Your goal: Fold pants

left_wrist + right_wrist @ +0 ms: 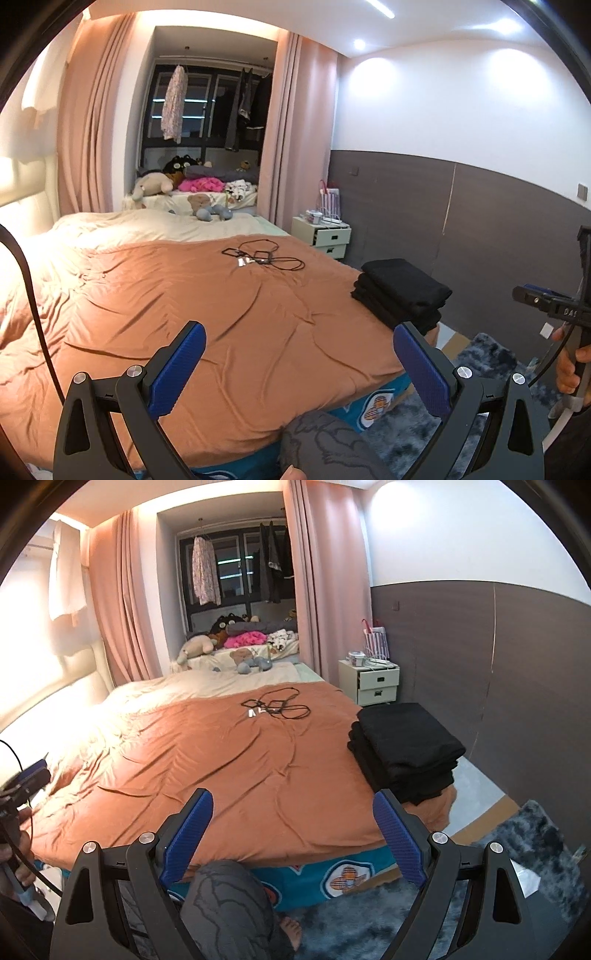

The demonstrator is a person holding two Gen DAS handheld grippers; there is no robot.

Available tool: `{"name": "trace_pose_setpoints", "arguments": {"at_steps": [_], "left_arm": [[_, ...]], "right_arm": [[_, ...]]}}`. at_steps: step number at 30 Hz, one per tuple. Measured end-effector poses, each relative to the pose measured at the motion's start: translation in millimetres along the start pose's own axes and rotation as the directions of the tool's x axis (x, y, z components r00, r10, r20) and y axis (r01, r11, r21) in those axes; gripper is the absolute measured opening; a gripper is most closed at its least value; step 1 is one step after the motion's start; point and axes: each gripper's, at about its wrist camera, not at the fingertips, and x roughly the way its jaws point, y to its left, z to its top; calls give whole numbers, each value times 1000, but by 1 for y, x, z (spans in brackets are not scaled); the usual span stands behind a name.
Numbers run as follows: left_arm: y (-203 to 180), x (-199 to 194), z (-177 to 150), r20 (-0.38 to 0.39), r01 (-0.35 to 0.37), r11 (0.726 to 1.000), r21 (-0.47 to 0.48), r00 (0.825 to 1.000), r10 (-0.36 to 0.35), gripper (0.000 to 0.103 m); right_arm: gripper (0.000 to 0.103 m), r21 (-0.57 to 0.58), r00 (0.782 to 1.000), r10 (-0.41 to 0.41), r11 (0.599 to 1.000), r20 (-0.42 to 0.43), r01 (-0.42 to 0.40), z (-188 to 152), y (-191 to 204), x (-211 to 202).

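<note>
The bed [229, 760], covered by an orange sheet, fills the centre of both wrist views. A shaggy blue-grey rug [517, 853] lies on the floor at 4 o'clock of the bed. The folded black pants [406, 749] form a stack on the bed's corner at 3 o'clock. A black cable [277, 707] lies on the sheet at 12 o'clock, well apart from the stack. The left tool [299, 360] is released, jaws wide, nothing between them. The right tool [291, 825] is likewise released and empty, near the stack but not touching it.
</note>
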Motion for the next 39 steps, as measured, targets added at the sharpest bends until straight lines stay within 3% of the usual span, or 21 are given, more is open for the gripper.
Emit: {"name": "trace_pose_setpoints", "arguments": {"at_steps": [8, 14, 29, 39], "left_arm": [[1, -7, -36, -19, -30, 1000, -8, 999, 30, 103], [2, -12, -58, -23, -66, 997, -24, 998, 66, 103], [0, -4, -106, -84, -112, 994, -17, 990, 110, 103], [3, -5, -112, -87, -121, 992, -44, 989, 117, 102]], "right_arm": [[88, -15, 999, -10, 1000, 33, 11, -42, 11, 2], [88, -22, 999, 27, 999, 17, -27, -65, 21, 7], [88, 1, 998, 24, 1000, -55, -24, -83, 26, 20], [88, 4, 998, 38, 999, -52, -38, -86, 30, 19]]}}
